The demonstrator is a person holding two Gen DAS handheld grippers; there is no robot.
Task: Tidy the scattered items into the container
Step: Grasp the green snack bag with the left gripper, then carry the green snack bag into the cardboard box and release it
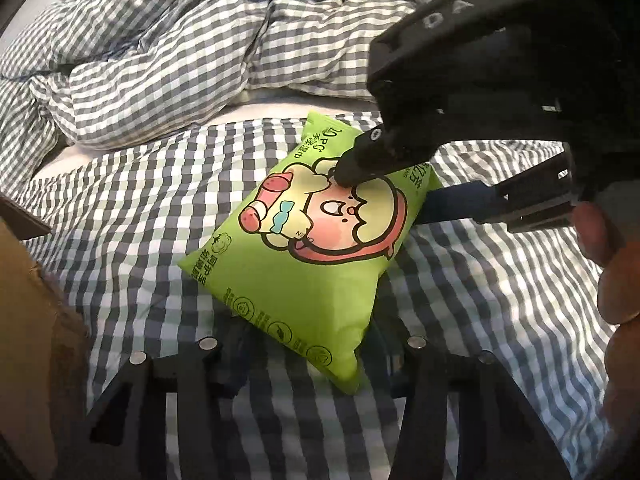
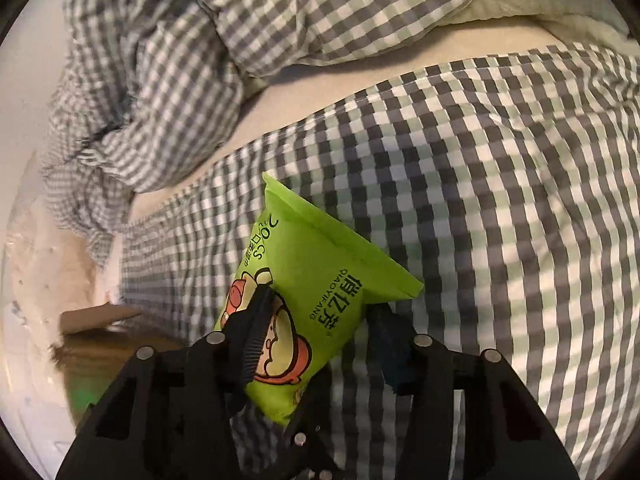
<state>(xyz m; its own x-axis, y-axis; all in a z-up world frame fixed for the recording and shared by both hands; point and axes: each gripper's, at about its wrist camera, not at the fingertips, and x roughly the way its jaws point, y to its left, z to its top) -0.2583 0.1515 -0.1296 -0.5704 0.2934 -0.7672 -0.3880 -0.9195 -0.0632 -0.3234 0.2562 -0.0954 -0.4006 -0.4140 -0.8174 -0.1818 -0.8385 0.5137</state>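
Observation:
A green wet-wipe pack (image 1: pixel 304 248) with a cartoon print is held a little above the checked bedsheet (image 1: pixel 132 216). My right gripper (image 1: pixel 382 196) comes in from the upper right and is shut on the pack: one finger presses its printed face, the other sits under its right edge. In the right wrist view the pack (image 2: pixel 316 280) is clamped between that gripper's fingers (image 2: pixel 252 328) and tilts up and away. My left gripper (image 1: pixel 308 356) is open, its jaws on either side of the pack's near corner, not touching it.
A cardboard box (image 1: pixel 28 320) stands at the left edge, also seen in the right wrist view (image 2: pixel 104 344). A rumpled checked duvet (image 1: pixel 168 40) lies at the back. A bare strip of mattress (image 2: pixel 320 92) shows between duvet and sheet.

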